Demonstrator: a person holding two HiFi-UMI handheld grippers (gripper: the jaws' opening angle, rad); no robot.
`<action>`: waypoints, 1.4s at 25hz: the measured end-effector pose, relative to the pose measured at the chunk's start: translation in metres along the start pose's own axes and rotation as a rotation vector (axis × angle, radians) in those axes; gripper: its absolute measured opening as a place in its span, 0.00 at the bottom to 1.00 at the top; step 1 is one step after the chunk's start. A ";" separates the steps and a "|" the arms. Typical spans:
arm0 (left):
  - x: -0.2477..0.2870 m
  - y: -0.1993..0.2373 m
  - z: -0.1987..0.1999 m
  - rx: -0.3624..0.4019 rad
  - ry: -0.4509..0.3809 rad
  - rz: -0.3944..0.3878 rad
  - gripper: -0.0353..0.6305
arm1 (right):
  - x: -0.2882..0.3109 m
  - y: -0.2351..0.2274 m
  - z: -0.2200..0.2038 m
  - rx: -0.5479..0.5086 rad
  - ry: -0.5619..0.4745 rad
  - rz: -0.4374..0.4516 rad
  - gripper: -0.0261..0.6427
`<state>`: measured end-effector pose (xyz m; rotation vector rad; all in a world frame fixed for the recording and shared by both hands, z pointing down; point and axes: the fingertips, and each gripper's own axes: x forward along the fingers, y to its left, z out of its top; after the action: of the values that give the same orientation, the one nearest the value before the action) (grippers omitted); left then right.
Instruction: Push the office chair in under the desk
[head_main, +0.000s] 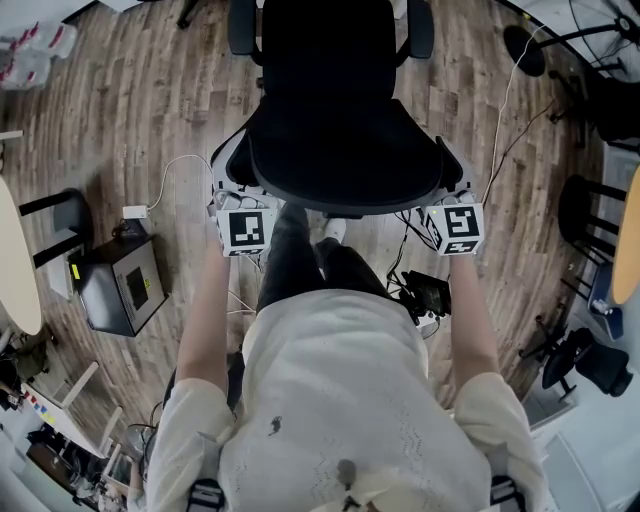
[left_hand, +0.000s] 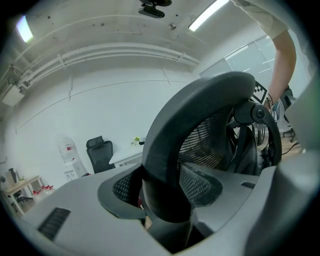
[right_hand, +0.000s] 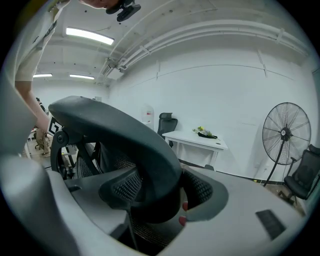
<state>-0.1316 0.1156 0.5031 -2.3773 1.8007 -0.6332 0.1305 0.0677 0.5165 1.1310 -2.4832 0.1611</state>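
though unseen overhead, desk (right_hand: 198, 139) beyond chair (right_hand: 125, 131)

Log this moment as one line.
left gripper: clamped on chair back | right gripper: clamped on chair back | chair: on wood floor

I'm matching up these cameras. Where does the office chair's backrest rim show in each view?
Head view: backrest rim upper centre.
Left gripper view: centre, arching up rightward.
Right gripper view: centre, arching up leftward.
Shared landmark: white desk, in both gripper views only.
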 end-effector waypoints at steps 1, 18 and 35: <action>0.003 0.001 0.001 0.000 0.000 -0.002 0.44 | 0.002 -0.002 0.001 0.001 0.000 -0.002 0.44; 0.039 0.037 -0.004 0.000 0.001 -0.027 0.43 | 0.044 -0.010 0.018 0.007 0.002 -0.030 0.45; 0.080 0.084 -0.006 0.010 -0.010 -0.071 0.43 | 0.091 -0.013 0.040 0.022 0.007 -0.077 0.44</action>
<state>-0.1919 0.0163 0.5038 -2.4426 1.7122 -0.6355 0.0736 -0.0150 0.5158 1.2304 -2.4326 0.1702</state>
